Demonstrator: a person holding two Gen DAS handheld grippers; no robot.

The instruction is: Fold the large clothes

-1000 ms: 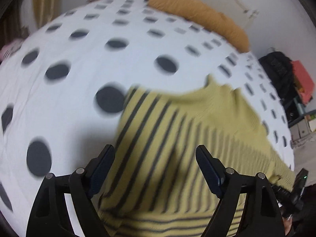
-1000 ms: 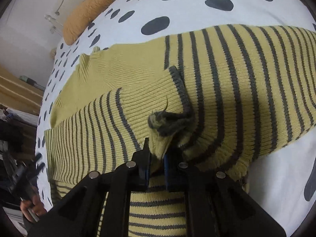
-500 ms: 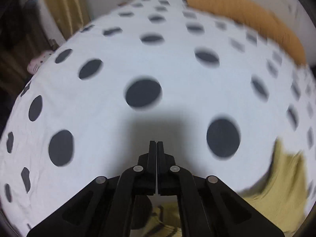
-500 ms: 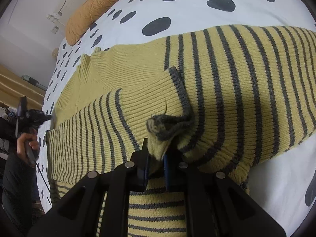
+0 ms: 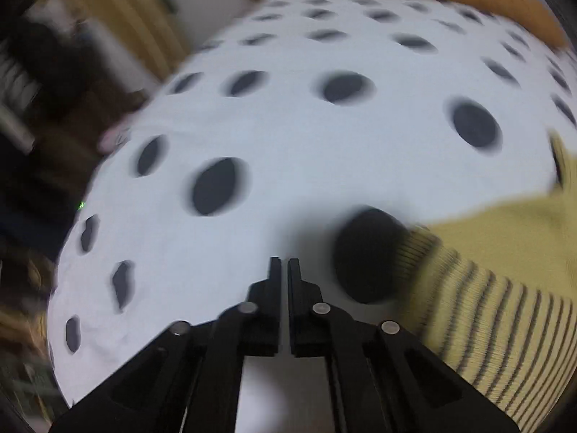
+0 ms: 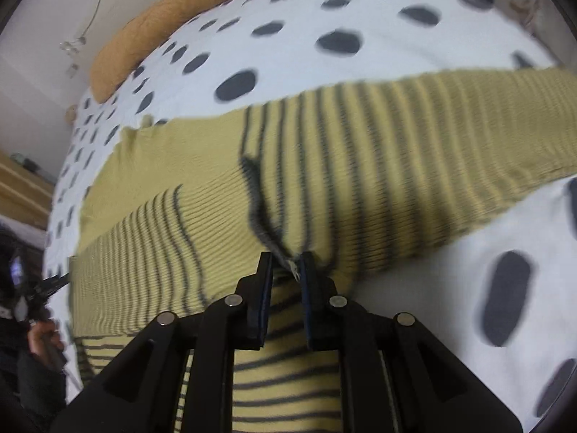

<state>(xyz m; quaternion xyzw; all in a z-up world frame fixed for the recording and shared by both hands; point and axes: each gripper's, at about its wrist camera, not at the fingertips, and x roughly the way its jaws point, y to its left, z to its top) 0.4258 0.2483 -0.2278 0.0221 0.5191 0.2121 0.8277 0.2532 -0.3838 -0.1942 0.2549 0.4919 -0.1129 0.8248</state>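
My left gripper has swung off the yellow grey-striped knit sweater, nearly pressed together and empty, while my right gripper, jaws just easing apart around the grey cuff, lays the sleeve across the body.

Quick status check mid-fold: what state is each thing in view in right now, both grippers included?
Left gripper: jaws nearly shut, nothing between them, over bare cover.
Right gripper: jaws just opening a little, grey sleeve cuff between them; grip unclear.
Yellow knit sweater with dark grey stripes: lying on the bed, one sleeve folded across the body.
White bed cover with dark dots: spread flat.
Orange pillow: at the bed's far end.
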